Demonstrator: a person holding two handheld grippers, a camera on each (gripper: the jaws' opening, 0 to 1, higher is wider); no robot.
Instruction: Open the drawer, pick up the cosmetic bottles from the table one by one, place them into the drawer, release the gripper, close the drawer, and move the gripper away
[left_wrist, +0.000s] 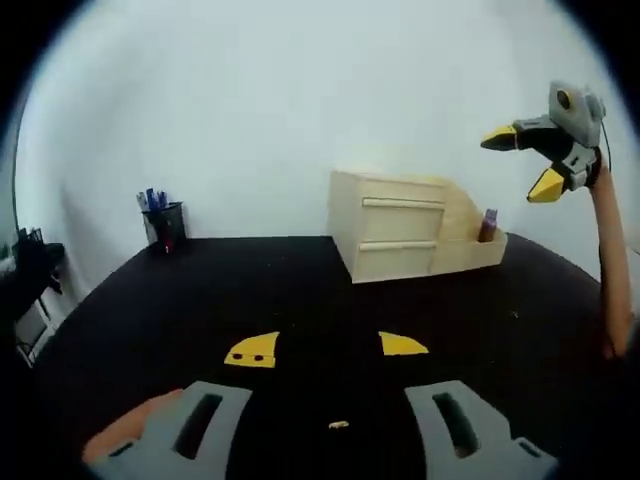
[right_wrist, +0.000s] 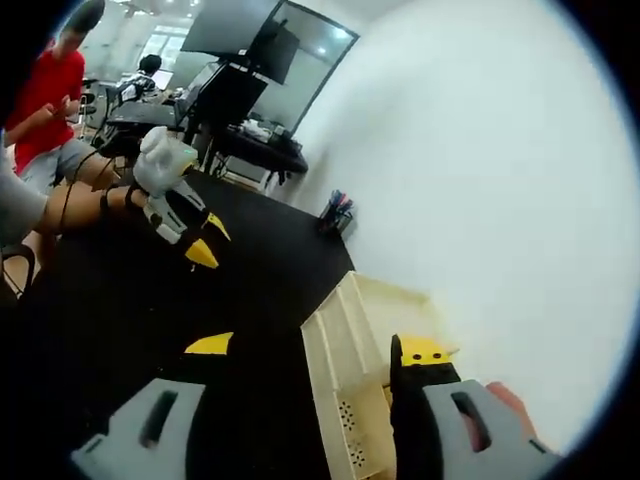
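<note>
Your right gripper (left_wrist: 528, 162) hangs spread and empty above the drawer unit (left_wrist: 390, 238), far nearer to it than the left gripper (left_wrist: 328, 350), also spread and empty, well back over the tabletop (left_wrist: 250, 290). Both drawers look shut, fronts facing the left fingers. One bottle (left_wrist: 488, 225) stands in the side tray, beyond them to the right.

Left gripper (left_wrist: 326, 347): low in its own view, my jaws spread wide — nothing between the yellow tips.
Right gripper (left_wrist: 533, 162): seen from the left gripper view, raised high at the right, jaws parted, empty.
Right forearm (left_wrist: 610, 262): bare, rising from below to that gripper.
Left gripper from the right gripper view: jaws apart, my hand (right_wrist: 160, 160) gripping it — forearm extended.
</note>
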